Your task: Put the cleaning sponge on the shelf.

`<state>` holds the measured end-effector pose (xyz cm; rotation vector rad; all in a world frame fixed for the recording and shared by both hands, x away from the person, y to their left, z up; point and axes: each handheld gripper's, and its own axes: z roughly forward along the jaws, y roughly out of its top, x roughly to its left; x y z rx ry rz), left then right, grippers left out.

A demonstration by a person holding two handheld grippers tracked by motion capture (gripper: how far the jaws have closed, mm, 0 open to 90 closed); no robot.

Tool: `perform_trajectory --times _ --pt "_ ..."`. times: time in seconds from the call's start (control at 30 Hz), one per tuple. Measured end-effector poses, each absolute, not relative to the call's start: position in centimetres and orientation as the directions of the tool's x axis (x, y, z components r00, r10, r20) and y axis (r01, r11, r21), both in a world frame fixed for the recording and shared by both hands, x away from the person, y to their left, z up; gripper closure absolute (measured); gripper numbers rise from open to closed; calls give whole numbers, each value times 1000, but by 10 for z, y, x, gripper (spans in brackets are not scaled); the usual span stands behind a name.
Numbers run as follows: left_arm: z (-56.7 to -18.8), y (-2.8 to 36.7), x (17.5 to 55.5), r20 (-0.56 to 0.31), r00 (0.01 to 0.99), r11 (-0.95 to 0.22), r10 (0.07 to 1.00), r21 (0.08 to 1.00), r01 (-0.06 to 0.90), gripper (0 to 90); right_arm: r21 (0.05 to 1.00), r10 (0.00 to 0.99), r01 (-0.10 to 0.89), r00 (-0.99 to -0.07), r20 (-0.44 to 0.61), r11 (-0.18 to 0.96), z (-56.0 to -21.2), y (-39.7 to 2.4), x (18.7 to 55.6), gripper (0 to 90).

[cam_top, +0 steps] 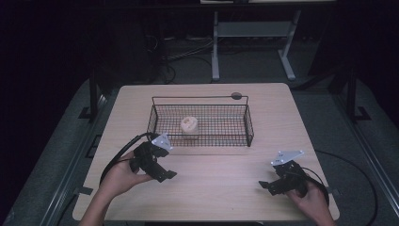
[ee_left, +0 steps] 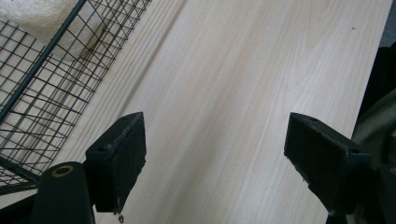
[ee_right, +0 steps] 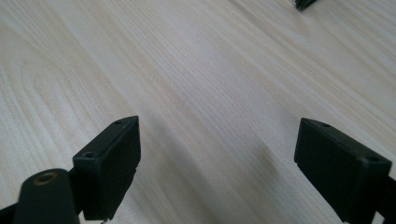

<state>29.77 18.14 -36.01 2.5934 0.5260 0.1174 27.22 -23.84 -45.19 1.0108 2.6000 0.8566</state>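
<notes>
fingers: left gripper point(cam_top: 165, 175) jaws spread wide, nothing between them; pads point(ee_left: 122, 154) bare over plain wood in the left gripper view. right gripper point(cam_top: 264, 184) the same, jaws wide apart and empty, pads point(ee_right: 112, 158) over bare wood in the right gripper view.
item: pale round object point(cam_top: 189, 125), cream, lumpy top; can't tell what it is. Sits on the floor of the wire basket point(cam_top: 202, 140), left of the basket's middle, apart from all four walls.
item, close view: white mass point(ee_left: 51, 23) behind the mesh at the top left of the left gripper view, same object by my read.
basket: black wire, rectangular, open top, in the middle of the table point(cam_top: 226, 197) and nearer its far edge. Long side runs parallel to the near edge.
left gripper position: near the basket's near-left corner, outside the wall, not touching it.
right gripper position: by the table's near-right corner, well apart from the basket.
progress: judgement only. Object is in the basket and both grippers are free, so a place-into-basket job looks finished. If it is a take-out job, nothing has started and the reach over the wall is still to do.
other: small dark disc point(cam_top: 236, 95) at the table's far edge, just behind the basket's far-right corner.
surface: light wood grain, flat.
room: dim, grey floor point(cam_top: 329, 122), white frame legs point(cam_top: 215, 47) and loose cables beyond the far edge.
</notes>
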Motion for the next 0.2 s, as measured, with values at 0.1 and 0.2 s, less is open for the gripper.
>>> perform_trajectory --times 0.1,0.2 --pt "-363 182 295 -10 921 -811 388 471 347 201 594 675 544 -737 2 592 -452 -238 272 142" --pt "-367 185 294 -16 920 -810 391 468 352 200 594 675 543 -738 0 593 -452 -238 272 142"
